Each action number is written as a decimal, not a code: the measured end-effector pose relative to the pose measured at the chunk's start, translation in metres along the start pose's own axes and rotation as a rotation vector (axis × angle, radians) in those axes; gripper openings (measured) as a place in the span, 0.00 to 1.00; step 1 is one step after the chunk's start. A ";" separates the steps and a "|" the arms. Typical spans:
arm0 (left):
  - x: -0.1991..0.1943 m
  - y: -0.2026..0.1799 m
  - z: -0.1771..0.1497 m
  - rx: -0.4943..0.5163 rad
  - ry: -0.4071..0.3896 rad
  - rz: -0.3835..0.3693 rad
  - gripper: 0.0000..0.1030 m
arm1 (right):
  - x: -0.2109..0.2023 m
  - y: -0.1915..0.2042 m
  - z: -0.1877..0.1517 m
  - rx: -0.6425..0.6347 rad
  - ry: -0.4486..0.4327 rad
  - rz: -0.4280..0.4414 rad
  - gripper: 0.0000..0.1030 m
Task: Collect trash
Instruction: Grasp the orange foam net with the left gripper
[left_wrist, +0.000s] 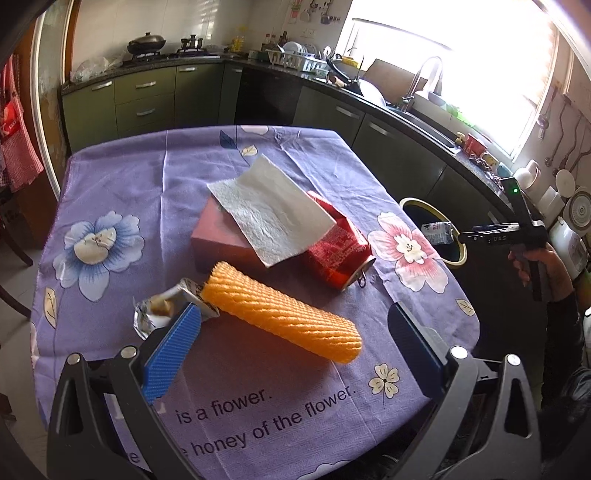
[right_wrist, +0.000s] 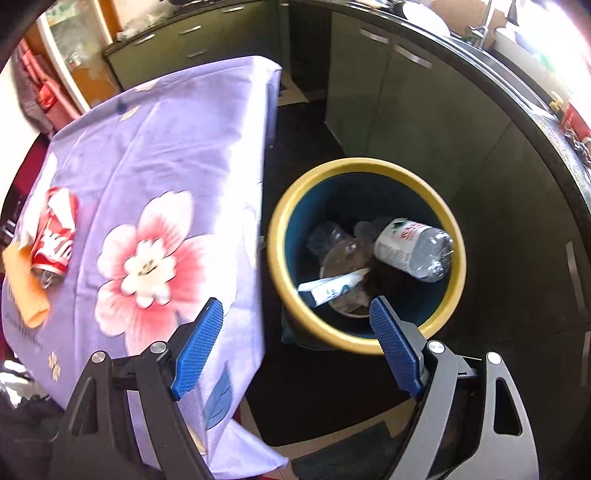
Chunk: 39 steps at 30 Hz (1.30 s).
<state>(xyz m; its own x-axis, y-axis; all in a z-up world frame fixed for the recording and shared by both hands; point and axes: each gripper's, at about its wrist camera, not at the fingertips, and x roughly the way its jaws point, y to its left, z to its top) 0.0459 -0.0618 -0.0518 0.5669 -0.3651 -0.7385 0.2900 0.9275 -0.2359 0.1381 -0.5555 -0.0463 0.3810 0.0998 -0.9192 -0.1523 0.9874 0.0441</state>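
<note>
On the purple flowered tablecloth (left_wrist: 129, 184) lie an orange foam net sleeve (left_wrist: 280, 314), a small torn carton (left_wrist: 173, 299), a crushed red can (left_wrist: 332, 247) and a white paper towel (left_wrist: 269, 214) draped over a pink box (left_wrist: 214, 236). My left gripper (left_wrist: 295, 314) is open just above the cloth. The sleeve lies between its fingers, and the pads do not press it. My right gripper (right_wrist: 295, 310) hangs open over the yellow-rimmed bin (right_wrist: 362, 164) with nothing between its pads. A clear plastic bottle (right_wrist: 413, 247) lies inside the bin with a cup and a wrapper.
The bin (left_wrist: 417, 201) stands on the dark floor beside the table's right edge. Green cabinets and a counter with a sink (left_wrist: 424, 122) run behind and to the right. A hand (left_wrist: 532, 258) holds the right gripper over the bin.
</note>
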 end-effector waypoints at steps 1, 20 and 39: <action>0.006 -0.001 -0.003 -0.013 0.019 -0.010 0.94 | -0.001 0.001 -0.001 -0.012 -0.004 0.002 0.79; 0.075 0.001 -0.004 -0.207 0.158 -0.075 0.66 | 0.009 0.034 -0.004 -0.110 -0.022 0.046 0.79; 0.060 -0.006 -0.004 -0.141 0.121 -0.108 0.13 | 0.006 0.052 -0.007 -0.141 -0.034 0.056 0.79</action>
<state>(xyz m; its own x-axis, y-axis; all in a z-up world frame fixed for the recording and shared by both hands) 0.0756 -0.0888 -0.0975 0.4392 -0.4590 -0.7723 0.2284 0.8885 -0.3981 0.1263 -0.5043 -0.0523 0.3985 0.1604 -0.9030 -0.3001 0.9532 0.0369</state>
